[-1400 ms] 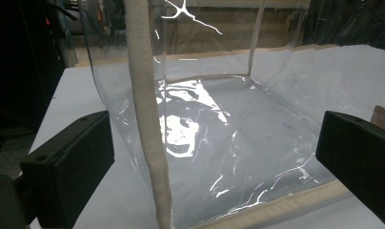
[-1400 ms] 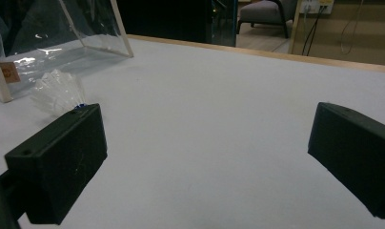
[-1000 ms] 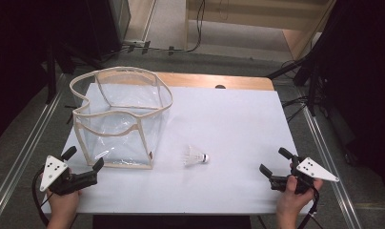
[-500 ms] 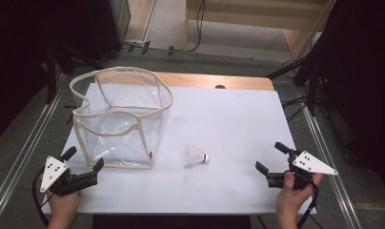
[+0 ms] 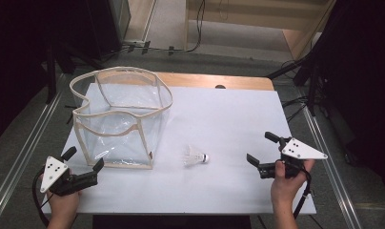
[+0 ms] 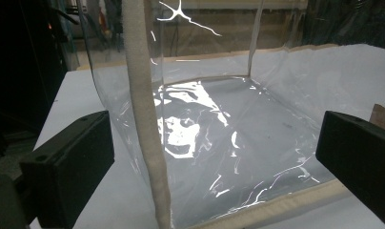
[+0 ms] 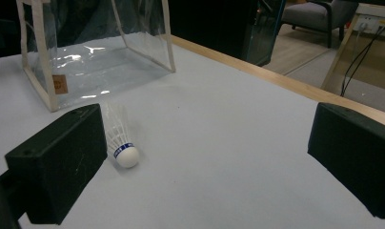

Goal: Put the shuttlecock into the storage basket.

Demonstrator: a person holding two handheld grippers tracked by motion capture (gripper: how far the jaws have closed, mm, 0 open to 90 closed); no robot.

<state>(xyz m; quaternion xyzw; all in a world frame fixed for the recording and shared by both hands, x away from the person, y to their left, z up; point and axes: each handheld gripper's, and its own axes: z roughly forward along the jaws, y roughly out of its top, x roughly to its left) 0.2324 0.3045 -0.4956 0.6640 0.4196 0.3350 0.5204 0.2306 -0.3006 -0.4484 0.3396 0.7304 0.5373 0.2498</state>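
Observation:
A white shuttlecock lies on its side on the white table, cork end toward the right; in the right gripper view the shuttlecock sits just past the left jaw. A clear plastic bag with cream trim stands open at the left. My right gripper is open, low over the table right of the shuttlecock, jaws pointing left. My left gripper is open at the bag's front left corner. In the left gripper view the bag's cream corner seam stands between the jaws.
The table's wooden far edge shows behind the white top. Metal rails run along both sides of the table. Dark stands and cables sit on the floor beyond. A chair stands far off in the right gripper view.
My right gripper has moved left, toward the shuttlecock. The left gripper, the bag and the shuttlecock have stayed put.

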